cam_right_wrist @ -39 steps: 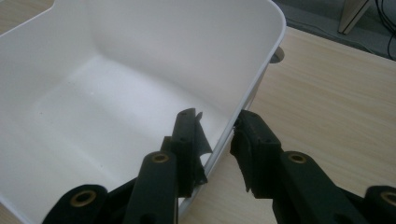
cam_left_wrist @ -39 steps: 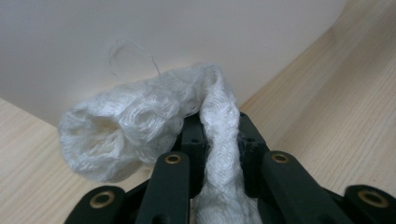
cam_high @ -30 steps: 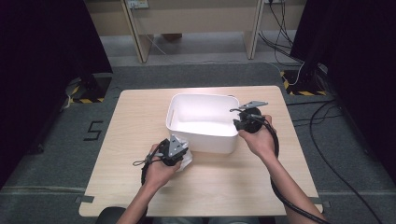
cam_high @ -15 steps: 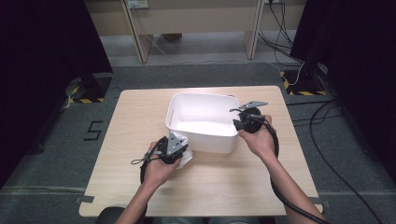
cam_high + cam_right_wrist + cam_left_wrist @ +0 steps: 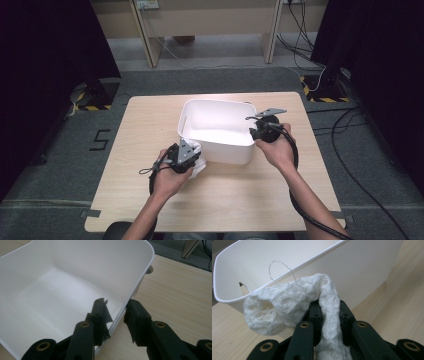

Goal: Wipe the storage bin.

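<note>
One white plastic bin [image 5: 220,131] stands on one wooden table [image 5: 150,125]. My left gripper [image 5: 329,315] is clamped on one white knitted cloth [image 5: 287,302], held just outside the bin's near left corner, the bunched end against its rim, one loose thread curling up. My right gripper [image 5: 116,315] straddles the bin's right wall, one jaw inside, one outside; I cannot tell whether the pads press on it. Two grippers, one per hand.

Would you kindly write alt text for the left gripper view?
The left tool is shut on a white knitted cloth, which bunches up just outside the near wall of a white plastic bin on a wooden table.
</note>
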Demonstrator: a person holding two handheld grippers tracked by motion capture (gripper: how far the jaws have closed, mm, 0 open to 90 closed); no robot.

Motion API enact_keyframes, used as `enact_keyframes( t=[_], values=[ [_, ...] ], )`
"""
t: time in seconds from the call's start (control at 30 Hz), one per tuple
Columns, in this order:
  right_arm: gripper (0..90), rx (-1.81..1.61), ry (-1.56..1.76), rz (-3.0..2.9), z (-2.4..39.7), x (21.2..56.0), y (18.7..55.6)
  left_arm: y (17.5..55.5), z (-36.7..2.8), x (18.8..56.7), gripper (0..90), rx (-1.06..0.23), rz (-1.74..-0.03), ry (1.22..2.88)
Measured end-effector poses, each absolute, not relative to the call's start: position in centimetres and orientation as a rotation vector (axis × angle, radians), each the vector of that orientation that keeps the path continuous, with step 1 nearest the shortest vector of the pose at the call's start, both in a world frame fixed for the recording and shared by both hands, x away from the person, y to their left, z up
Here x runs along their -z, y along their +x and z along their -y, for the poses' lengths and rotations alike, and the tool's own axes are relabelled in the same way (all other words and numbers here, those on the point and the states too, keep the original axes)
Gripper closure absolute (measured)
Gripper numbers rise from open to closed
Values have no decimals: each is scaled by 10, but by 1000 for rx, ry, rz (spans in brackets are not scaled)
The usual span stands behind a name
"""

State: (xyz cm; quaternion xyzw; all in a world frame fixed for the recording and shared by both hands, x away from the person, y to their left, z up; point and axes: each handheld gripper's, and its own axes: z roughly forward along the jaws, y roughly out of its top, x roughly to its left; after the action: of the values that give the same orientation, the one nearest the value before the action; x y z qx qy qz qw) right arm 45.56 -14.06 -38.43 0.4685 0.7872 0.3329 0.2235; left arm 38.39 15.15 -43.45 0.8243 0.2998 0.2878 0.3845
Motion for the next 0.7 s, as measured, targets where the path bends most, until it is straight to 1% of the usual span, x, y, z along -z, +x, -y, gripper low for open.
enact_keyframes(
  t=[0.7],
  values=[
    [687,-913,1292,-2173,140,384,455,381,-146,427,775,-745,-754,2091]
  ],
)
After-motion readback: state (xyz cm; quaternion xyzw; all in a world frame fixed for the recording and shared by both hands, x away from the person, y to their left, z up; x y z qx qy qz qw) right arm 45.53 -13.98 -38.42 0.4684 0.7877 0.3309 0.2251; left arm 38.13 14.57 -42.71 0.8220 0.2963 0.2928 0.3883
